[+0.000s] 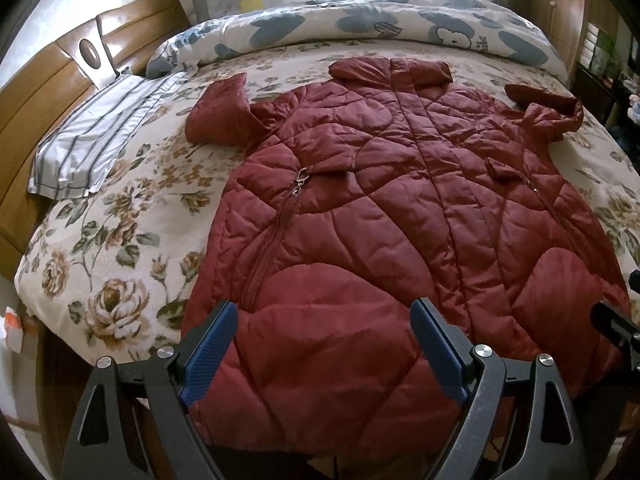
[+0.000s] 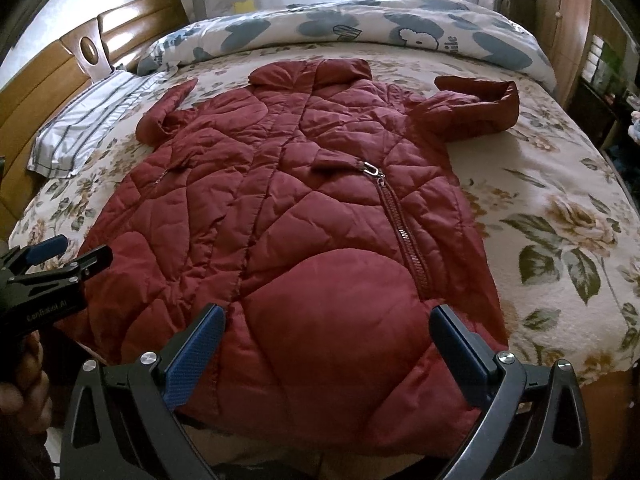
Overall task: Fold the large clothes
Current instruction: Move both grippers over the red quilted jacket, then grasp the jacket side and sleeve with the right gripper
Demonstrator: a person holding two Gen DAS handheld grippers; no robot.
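A dark red quilted jacket (image 1: 400,208) lies flat and front up on the bed, collar far, hem near me. It also fills the right wrist view (image 2: 288,216). Both sleeves are bent beside the shoulders, left sleeve (image 1: 218,114), right sleeve (image 2: 476,108). My left gripper (image 1: 324,320) is open and empty, hovering over the hem's left part. My right gripper (image 2: 326,326) is open and empty over the hem's right part. The left gripper also shows at the left edge of the right wrist view (image 2: 60,256).
The bed has a floral cover (image 1: 120,264). A striped pillow (image 1: 100,140) lies at the far left by the wooden headboard (image 1: 48,80). A rolled blue-patterned duvet (image 1: 360,24) lies along the far side, with a rail behind it. Wooden cupboards stand at the right.
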